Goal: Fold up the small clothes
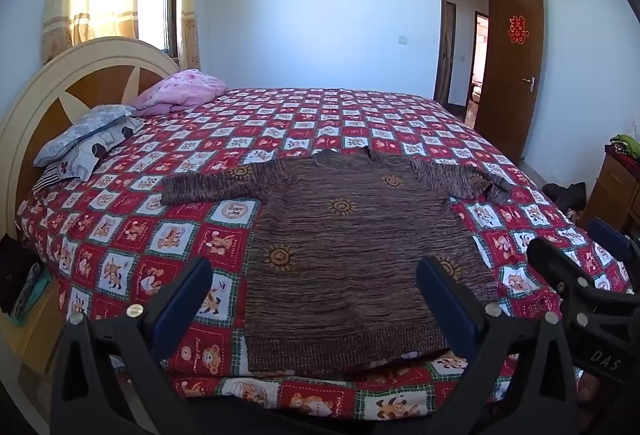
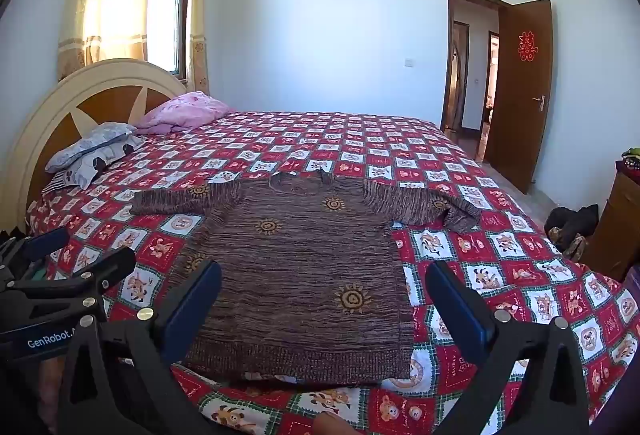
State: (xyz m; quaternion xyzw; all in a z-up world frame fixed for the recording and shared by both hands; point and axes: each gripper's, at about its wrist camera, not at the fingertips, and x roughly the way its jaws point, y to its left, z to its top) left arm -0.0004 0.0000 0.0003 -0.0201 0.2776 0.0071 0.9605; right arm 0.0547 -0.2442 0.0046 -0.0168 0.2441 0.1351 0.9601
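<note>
Nearest the cameras, the left gripper and the right gripper are held spread wide and empty above the near hem. The brown sweater is laid flat on the bed, sleeves spread out — no fold is made yet, so all the folding is judged still to be done.

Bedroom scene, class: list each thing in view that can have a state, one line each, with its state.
Brown sweater: spread flat on the bed, unfolded, sleeves out to both sides.
Right sleeve's cuff: crumpled, turned back.
Left gripper: open, holding nothing.
Right gripper: open, holding nothing.
Door: open.
Curtain: drawn partly aside.
Bedspread: laid smooth.
Pillows: stacked at the headboard.
</note>
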